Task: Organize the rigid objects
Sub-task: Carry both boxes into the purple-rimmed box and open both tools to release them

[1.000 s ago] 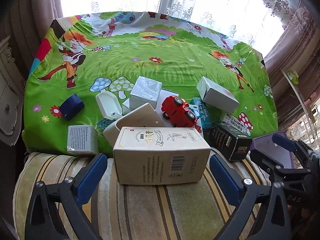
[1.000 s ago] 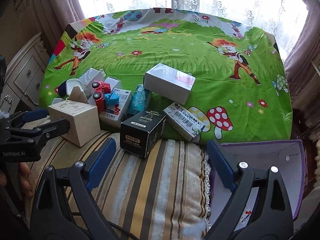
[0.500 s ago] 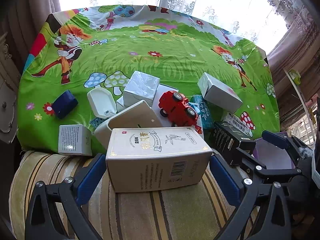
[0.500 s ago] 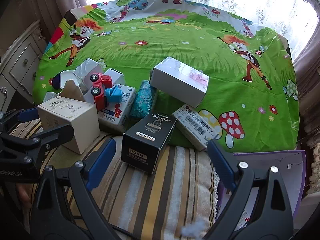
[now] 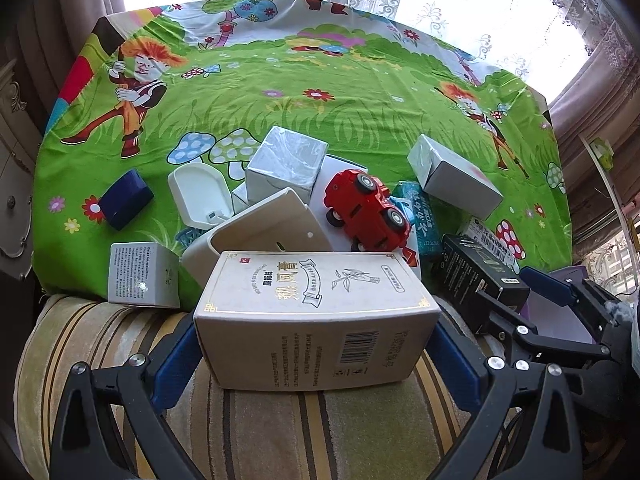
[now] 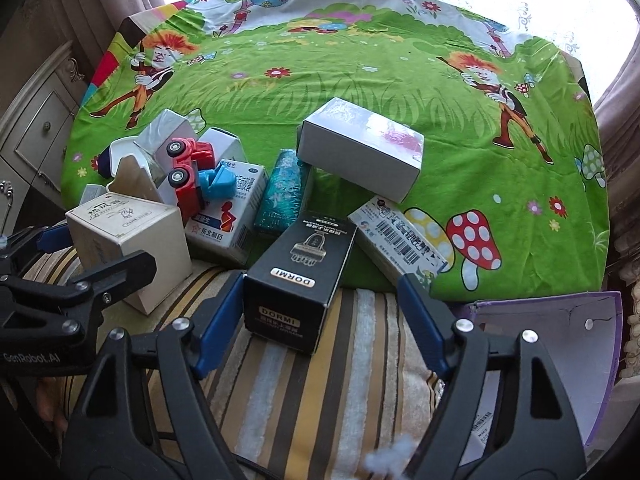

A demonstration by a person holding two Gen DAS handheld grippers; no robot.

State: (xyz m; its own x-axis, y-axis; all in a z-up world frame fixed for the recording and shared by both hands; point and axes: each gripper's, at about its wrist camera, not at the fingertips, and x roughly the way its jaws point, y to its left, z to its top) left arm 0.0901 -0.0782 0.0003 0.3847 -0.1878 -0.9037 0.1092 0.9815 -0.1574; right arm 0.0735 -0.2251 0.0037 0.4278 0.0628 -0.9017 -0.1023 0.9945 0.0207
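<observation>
A beige carton with gold print (image 5: 316, 312) lies on the striped cushion (image 5: 280, 432), close in front of the left wrist camera. My left gripper (image 5: 316, 320) straddles it, open, with a blue pad beside each end of the carton. In the right wrist view a black DORMI box (image 6: 304, 264) lies between the pads of my right gripper (image 6: 320, 278). Its jaws are closing. The left pad is near the box's side, and a clear gap remains on the right. The left gripper (image 6: 84, 252) shows there around the beige carton (image 6: 120, 232).
On the green cartoon cloth (image 5: 320, 112) behind lie a red toy car (image 5: 364, 212), a silver box (image 5: 284, 160), a white box (image 6: 360, 148), a teal packet (image 6: 280, 192), medicine boxes (image 6: 228, 216) and a navy case (image 5: 124, 200). A purple open box (image 6: 552, 340) sits at the right.
Both grippers came forward and down: the beige carton now sits between the left pads. The right pads have narrowed around the black box, which now lies between them.
</observation>
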